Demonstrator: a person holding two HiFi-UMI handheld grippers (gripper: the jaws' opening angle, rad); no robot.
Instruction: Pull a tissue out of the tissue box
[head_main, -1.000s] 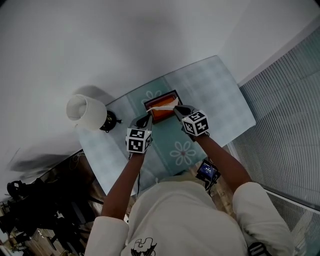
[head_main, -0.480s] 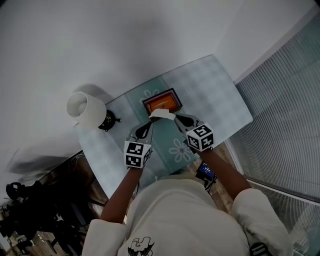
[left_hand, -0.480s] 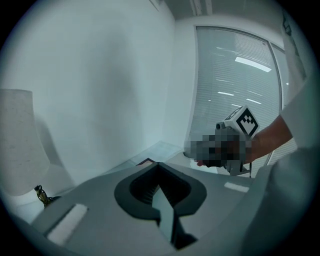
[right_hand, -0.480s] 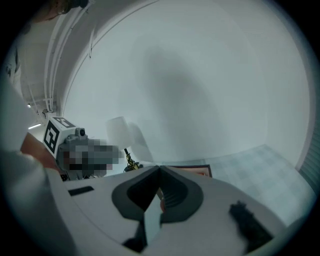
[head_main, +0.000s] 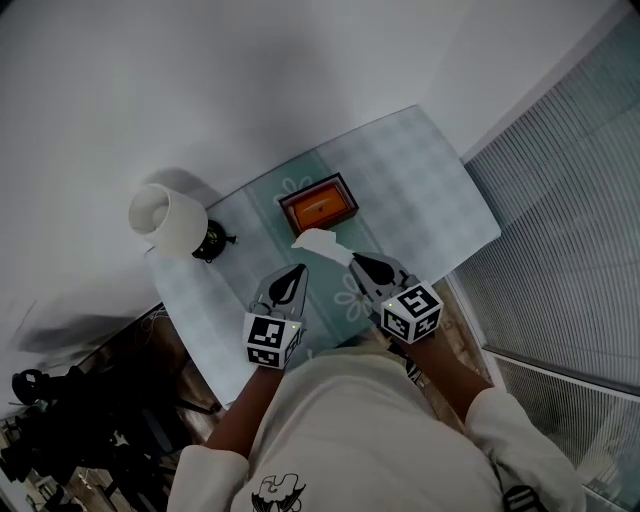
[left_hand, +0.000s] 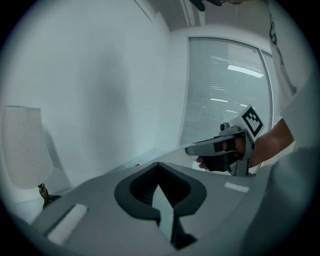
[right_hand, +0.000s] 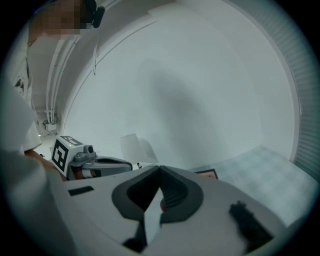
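Over the pale checked table (head_main: 430, 190), clear of the tissue box (head_main: 319, 205), my right gripper (head_main: 354, 260) pinches the tissue (head_main: 316, 241) by its edge, my left gripper (head_main: 298, 270) closed just beside it; so thin a hold could slip or tear the tissue if I jerk.

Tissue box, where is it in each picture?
Head view: the tissue box sits near the middle, on the table.
Left gripper view: not in it.
Right gripper view: its dark corner peeks out right of centre.
Shared landmark: the white lamp, far left and centre-left.
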